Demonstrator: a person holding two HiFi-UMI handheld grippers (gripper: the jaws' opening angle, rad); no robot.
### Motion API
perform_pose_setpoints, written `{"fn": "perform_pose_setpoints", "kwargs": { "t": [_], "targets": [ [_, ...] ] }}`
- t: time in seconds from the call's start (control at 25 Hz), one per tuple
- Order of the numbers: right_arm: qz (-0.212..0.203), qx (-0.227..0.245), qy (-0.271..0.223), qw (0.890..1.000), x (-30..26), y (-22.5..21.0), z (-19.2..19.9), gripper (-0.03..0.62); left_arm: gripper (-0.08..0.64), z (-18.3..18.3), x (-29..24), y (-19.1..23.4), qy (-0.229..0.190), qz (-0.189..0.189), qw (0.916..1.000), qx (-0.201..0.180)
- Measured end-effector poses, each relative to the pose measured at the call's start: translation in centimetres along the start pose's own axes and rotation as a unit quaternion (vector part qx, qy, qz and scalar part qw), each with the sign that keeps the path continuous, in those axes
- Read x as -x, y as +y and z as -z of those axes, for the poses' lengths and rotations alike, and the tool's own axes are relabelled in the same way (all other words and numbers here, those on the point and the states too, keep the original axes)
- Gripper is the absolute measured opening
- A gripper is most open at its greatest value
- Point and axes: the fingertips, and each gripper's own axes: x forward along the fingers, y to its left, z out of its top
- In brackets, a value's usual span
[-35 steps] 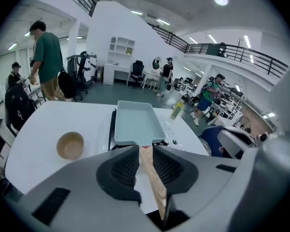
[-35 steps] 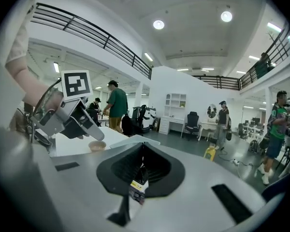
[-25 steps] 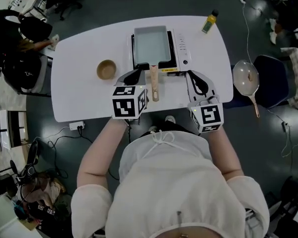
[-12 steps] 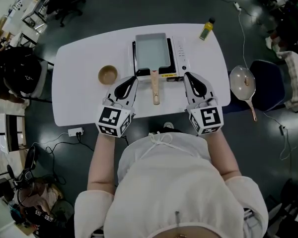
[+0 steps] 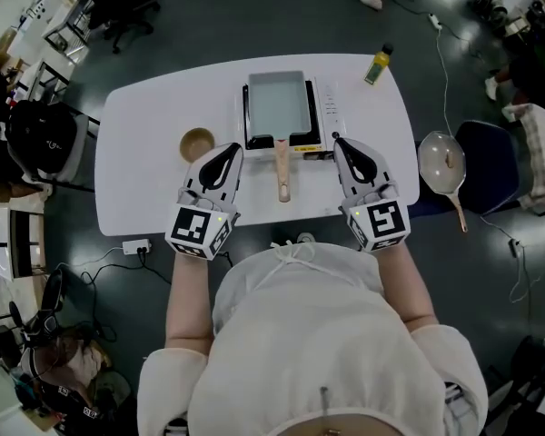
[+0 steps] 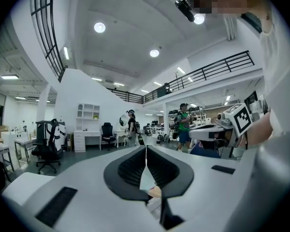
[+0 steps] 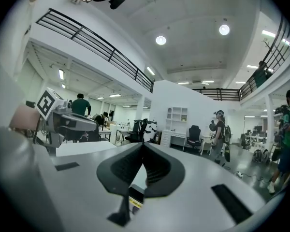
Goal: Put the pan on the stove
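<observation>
I read rectangular pan point(image 5: 276, 105) already on portable stove point(image 5: 332, 109), handle point(image 5: 282, 171) pointing toward me. Left gripper point(image 5: 227, 153) and right gripper point(image 5: 341, 145) both closed, empty (flanking handle). Risk: careless sweep clips handle, drags pan off burner.

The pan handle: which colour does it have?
The pan handle is light tan, like wood. The head view shows it best.

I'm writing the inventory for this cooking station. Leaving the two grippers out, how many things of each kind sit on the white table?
Rectangular pan: 1
Portable stove: 1
Wooden bowl: 1
Bottle: 1
Total: 4
</observation>
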Motion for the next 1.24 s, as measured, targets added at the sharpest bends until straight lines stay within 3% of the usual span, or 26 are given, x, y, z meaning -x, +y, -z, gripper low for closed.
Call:
{"fn": "perform_pose_setpoints", "kwargs": {
  "t": [0.4,0.92,1.24],
  "targets": [
    [-0.014,0.013,0.006,1.0,-0.5,0.1,-0.2,0.003,0.025,-0.9,-0.7,-1.4,0.009,0.048,0.9988,0.009],
    [0.008,0.007,-0.009,1.0,-0.3,-1.1,-0.3,0.002,0.025,-0.6,-0.9,-0.4,0.018,0.025,0.9995,-0.003],
    [0.015,0.005,-0.011,1.0,-0.5,-1.6,-0.5,0.002,0.025,-1.1,-1.4,-0.9,0.016,0.034,0.9993,-0.009]
  ]
}}
